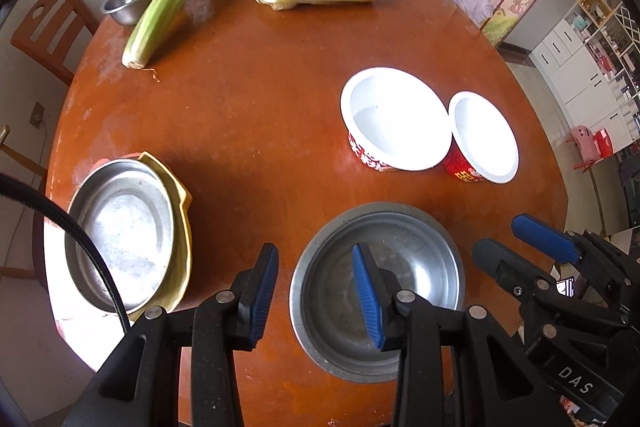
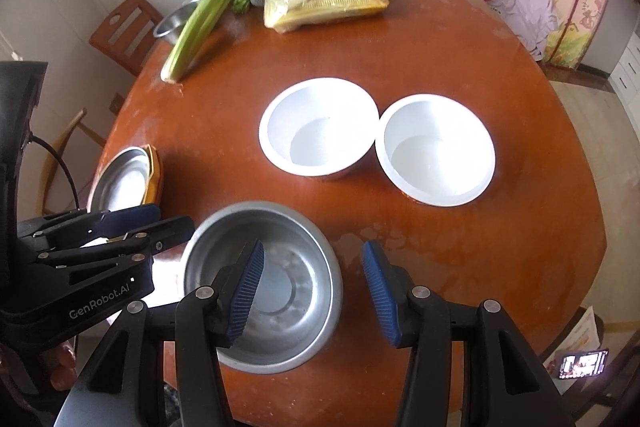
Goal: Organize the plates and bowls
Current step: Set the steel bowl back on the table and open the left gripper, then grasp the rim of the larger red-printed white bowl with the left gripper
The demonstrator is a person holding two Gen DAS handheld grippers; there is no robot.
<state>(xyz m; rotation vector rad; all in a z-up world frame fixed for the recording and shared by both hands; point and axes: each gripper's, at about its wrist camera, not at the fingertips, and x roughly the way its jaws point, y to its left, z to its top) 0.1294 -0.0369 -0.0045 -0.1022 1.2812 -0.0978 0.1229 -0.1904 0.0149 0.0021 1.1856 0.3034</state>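
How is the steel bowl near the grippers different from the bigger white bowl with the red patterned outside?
The round steel bowl is bare grey metal inside and out; the larger white bowl with a red patterned outside is glossy white inside. The steel bowl stands alone at the table's near edge; the white bowl stands farther in, with its rim close against a smaller red-sided white bowl. Both are upright and empty.

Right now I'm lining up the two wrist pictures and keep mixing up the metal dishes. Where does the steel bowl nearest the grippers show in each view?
Left wrist: the steel bowl sits low, right of centre, partly behind the left gripper's right finger.
Right wrist: the same bowl sits low, left of centre, partly behind the right gripper's left finger.
Shared landmark: the two white bowls just beyond it.
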